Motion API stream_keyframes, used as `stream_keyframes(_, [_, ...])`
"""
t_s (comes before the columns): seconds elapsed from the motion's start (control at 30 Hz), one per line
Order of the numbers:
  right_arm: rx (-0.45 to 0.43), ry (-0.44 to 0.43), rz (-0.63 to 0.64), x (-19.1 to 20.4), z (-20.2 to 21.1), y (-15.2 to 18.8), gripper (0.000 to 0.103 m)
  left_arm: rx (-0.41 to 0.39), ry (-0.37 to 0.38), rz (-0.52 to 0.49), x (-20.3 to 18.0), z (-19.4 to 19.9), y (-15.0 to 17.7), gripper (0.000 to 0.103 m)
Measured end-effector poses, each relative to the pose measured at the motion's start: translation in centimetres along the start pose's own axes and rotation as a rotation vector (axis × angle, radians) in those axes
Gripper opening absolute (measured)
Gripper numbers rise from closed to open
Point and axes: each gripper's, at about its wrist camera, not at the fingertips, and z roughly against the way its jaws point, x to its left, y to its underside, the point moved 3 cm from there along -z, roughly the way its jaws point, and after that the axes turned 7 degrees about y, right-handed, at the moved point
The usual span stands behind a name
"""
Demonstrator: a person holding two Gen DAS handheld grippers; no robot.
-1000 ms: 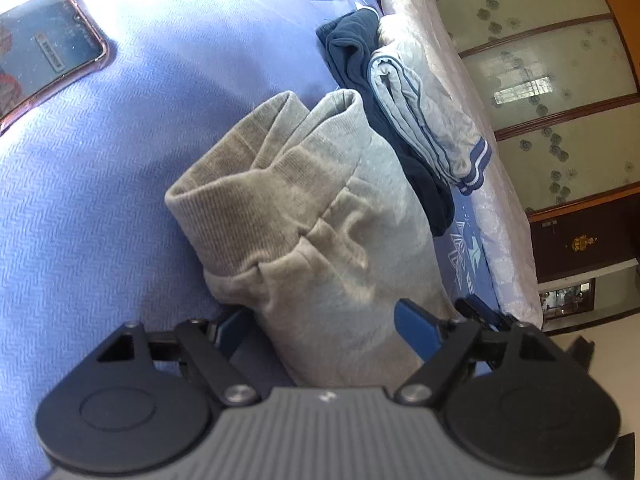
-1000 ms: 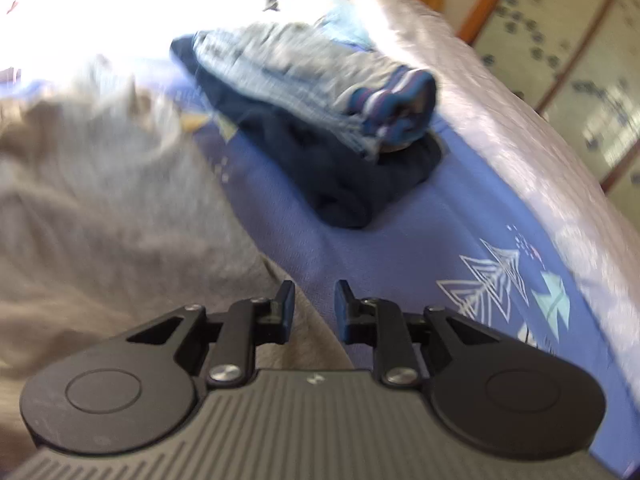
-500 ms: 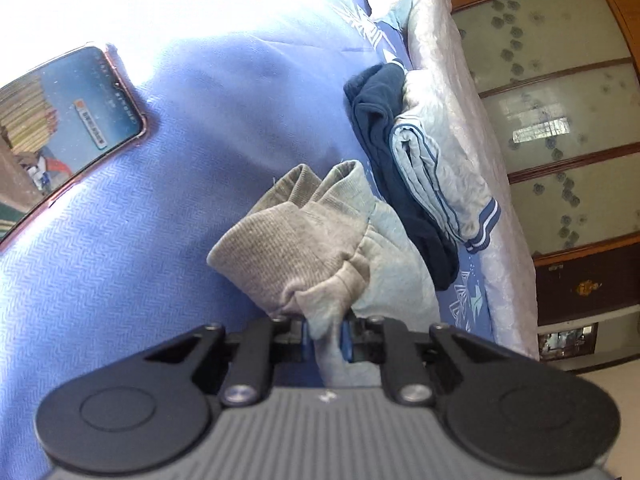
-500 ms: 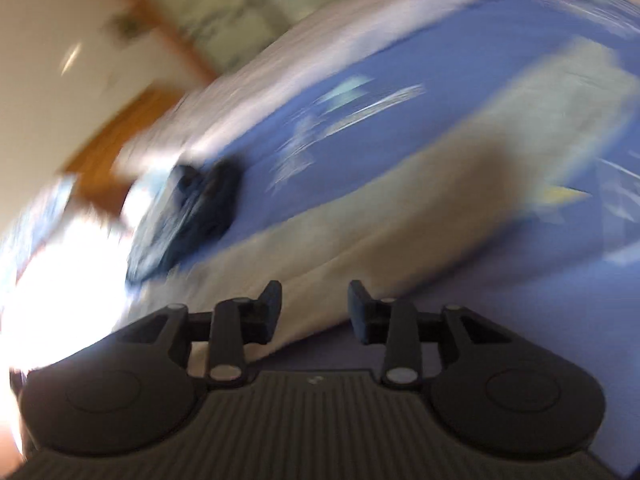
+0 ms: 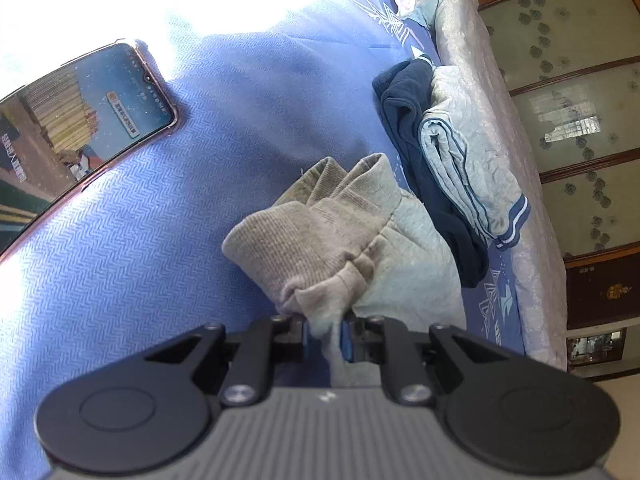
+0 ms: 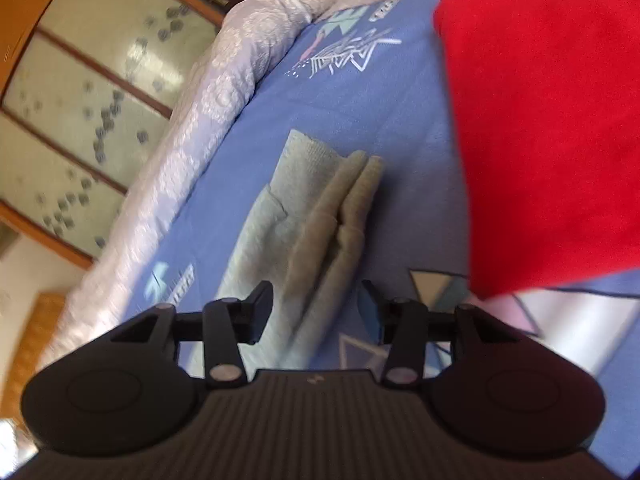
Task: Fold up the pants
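Only from the right wrist, red cloth overhangs grey pants.

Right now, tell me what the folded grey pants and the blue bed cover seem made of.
Folded grey pants: soft matte knit, likely cotton fleece, since the cuffs are ribbed and the body looks slightly fuzzy. Blue bed cover: woven cloth with a fine herringbone texture and printed white line motifs; fibre unclear.
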Motion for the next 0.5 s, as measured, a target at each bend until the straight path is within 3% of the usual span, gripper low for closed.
stream_keyframes(0.1, [0.012, -0.021, -0.078, -0.4, -0.3, -1.0, 0.041, -0.004, -0.015, -0.021, -0.7, 0.2, 0.0, 0.013])
stream_keyframes(0.13, [0.019, 0.019, -0.057, 0.1, -0.4, -1.2, 0.007, -0.005, -0.017, -0.031, -1.0, 0.3, 0.0, 0.013])
stream_keyframes(0.2, [0.016, 0.098, -0.004, 0.9, 0.3, -1.2, 0.008, -0.008, -0.012, -0.053, -1.8, 0.8, -0.1, 0.013])
stream_keyframes(0.33, [-0.080, 0.077, 0.143, 3.0, 5.5, -1.4, 0.008, -0.015, 0.015, -0.070, -3.3, 2.4, -0.8, 0.013])
stream_keyframes(0.5, [-0.062, 0.033, 0.132, 2.0, 13.7, -1.1, 0.008, -0.057, -0.001, -0.113, -4.1, 6.3, -1.7, 0.013])
